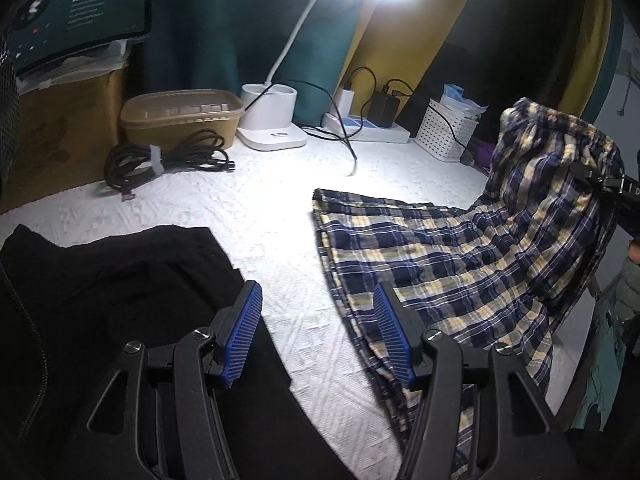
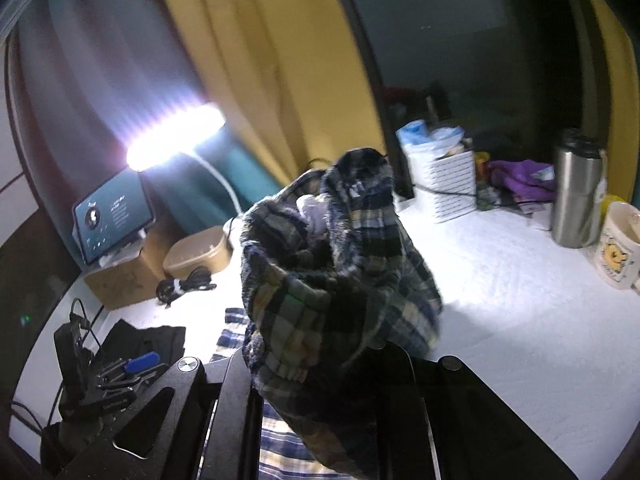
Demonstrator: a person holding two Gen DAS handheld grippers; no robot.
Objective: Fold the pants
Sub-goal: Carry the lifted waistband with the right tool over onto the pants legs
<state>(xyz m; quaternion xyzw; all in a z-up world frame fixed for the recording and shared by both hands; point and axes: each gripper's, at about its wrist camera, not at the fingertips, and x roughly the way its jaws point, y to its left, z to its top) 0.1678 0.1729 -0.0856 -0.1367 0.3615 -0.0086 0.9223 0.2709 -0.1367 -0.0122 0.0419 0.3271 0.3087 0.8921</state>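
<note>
right gripper (image 2: 340, 360) fingertips: hidden under bunched plaid pants (image 2: 340, 264)
monitor (image 1: 76, 12): cut off at 10 o'clock, text too small
right wrist view: motion-blurred
mug (image 2: 618, 244): clipped, 3 o'clock

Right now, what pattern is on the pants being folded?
The pants are navy, white and pale-yellow plaid cotton; clearest in the left wrist view.

We are seeing the pants (image 1: 440, 256) lying on the worktop (image 1: 260, 216) toward its right edge, one end lifted in the right gripper (image 1: 600, 180). The coiled cable (image 1: 168, 160) is sitting near the back-left corner, before the lidded container (image 1: 182, 116).
</note>
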